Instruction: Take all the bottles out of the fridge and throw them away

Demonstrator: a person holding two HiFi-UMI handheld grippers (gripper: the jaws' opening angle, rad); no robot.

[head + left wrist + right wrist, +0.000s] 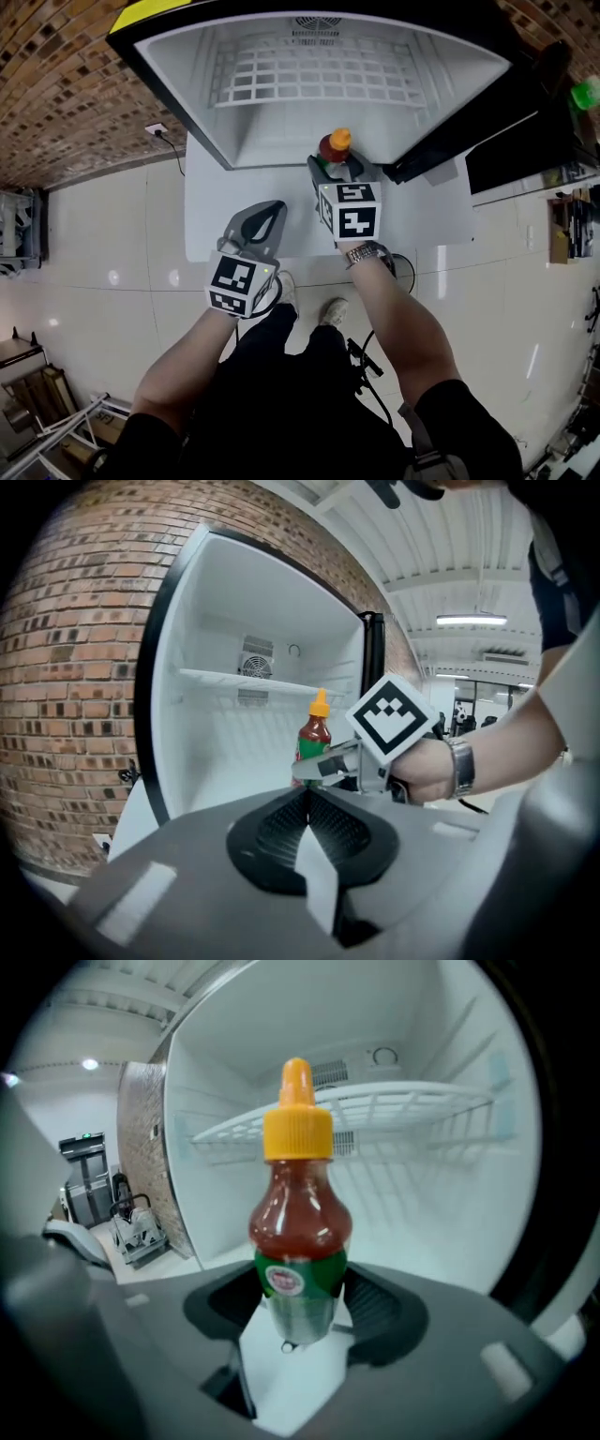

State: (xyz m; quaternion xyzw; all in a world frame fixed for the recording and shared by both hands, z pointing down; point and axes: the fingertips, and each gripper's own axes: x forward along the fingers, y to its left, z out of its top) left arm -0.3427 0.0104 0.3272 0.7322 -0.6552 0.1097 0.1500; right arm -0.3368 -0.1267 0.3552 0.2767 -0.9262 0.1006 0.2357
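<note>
A sauce bottle (337, 145) with red contents, a green label and an orange cap stands upright at the front edge of the open white fridge (281, 84). My right gripper (337, 167) has its jaws around the bottle's lower body, and both pads press on the label. In the right gripper view the sauce bottle (300, 1232) fills the middle, held by the right gripper (300, 1297). My left gripper (272, 208) hangs lower and to the left, shut and empty. In the left gripper view the left gripper (307, 803) points at the sauce bottle (315, 733).
The fridge has a wire shelf (356, 1115) above the bottle and bare white walls. Its black door (450, 155) stands open at the right. A brick wall (56, 84) with an outlet (156, 129) lies to the left. A green thing (586, 94) sits at the far right.
</note>
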